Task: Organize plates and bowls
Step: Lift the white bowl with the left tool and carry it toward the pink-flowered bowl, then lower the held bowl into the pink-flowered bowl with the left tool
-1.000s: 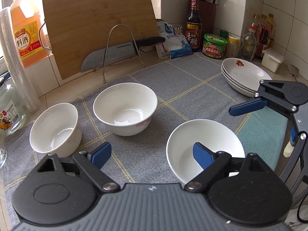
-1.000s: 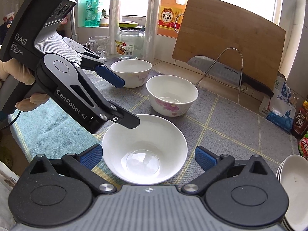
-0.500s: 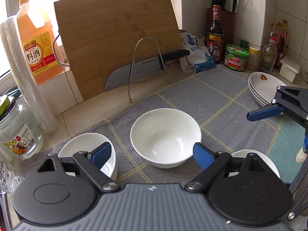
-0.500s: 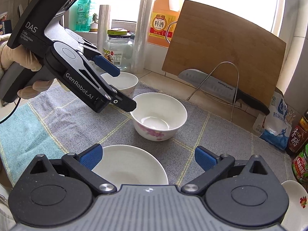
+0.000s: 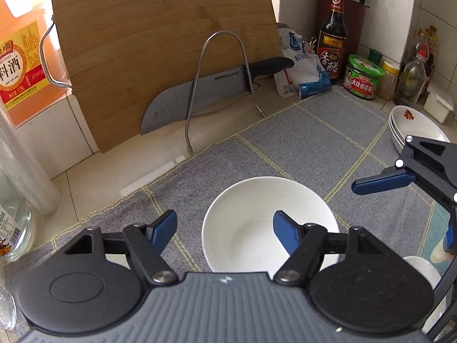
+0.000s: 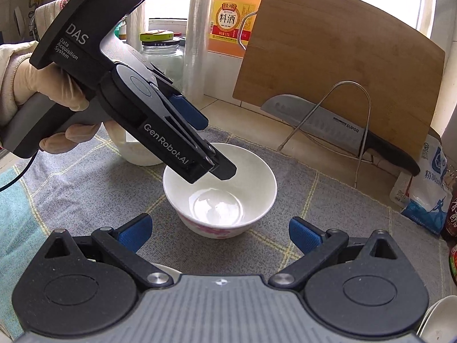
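A white bowl with a pink flower pattern [image 6: 220,197] stands on the grey checked mat [image 6: 328,208]; it also shows in the left wrist view [image 5: 257,228]. My left gripper [image 5: 225,231] is open, with its right finger over the bowl's inside and its left finger outside the rim. In the right wrist view the left gripper [image 6: 208,145] reaches down over the bowl's near-left rim. My right gripper [image 6: 220,233] is open and empty, just short of the bowl. A second white bowl [image 6: 140,154] stands behind the left gripper, mostly hidden. A stack of white plates [image 5: 414,128] sits at the right.
A bamboo cutting board [image 5: 160,51] and a cleaver [image 5: 211,94] on a wire stand [image 5: 220,85] are at the back. Bottles and jars [image 5: 362,77] crowd the right corner. An orange bottle [image 6: 234,20] and a glass jar [image 6: 162,54] stand by the window.
Both grippers have moved forward from the near shallow bowl to the flower-pattern bowl. The left gripper has come down over its rim and has narrowed a little. The shallow bowl has dropped out of view.
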The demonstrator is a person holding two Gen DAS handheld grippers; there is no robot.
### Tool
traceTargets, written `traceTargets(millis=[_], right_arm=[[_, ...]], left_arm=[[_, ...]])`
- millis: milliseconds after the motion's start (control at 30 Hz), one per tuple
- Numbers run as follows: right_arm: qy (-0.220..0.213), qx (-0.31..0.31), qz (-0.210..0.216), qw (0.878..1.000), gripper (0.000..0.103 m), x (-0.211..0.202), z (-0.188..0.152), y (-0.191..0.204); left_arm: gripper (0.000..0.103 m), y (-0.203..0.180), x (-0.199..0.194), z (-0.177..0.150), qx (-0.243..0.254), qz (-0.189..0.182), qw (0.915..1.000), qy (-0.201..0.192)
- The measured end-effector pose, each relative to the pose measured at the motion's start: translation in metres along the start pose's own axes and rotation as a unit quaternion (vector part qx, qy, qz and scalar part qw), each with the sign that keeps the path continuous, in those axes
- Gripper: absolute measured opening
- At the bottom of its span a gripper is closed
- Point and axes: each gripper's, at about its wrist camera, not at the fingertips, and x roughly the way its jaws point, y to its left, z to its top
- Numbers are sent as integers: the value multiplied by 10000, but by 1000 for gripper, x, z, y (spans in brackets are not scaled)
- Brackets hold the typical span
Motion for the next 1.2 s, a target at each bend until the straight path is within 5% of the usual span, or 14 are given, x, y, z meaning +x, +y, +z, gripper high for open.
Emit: traceTargets(millis=[433, 667, 1200], right_arm=[[247, -6, 182, 9995, 102, 32, 9, -6], [297, 15, 212, 9993, 92, 37, 10, -7], [279, 2, 236, 9993, 91, 29, 13, -6]], left_arm=[[52, 9, 17, 2, -28, -333, 9991, 276], [39, 10, 18, 0, -45, -457, 9984, 322], [38, 7, 9, 2, 7, -483, 9985, 270]])
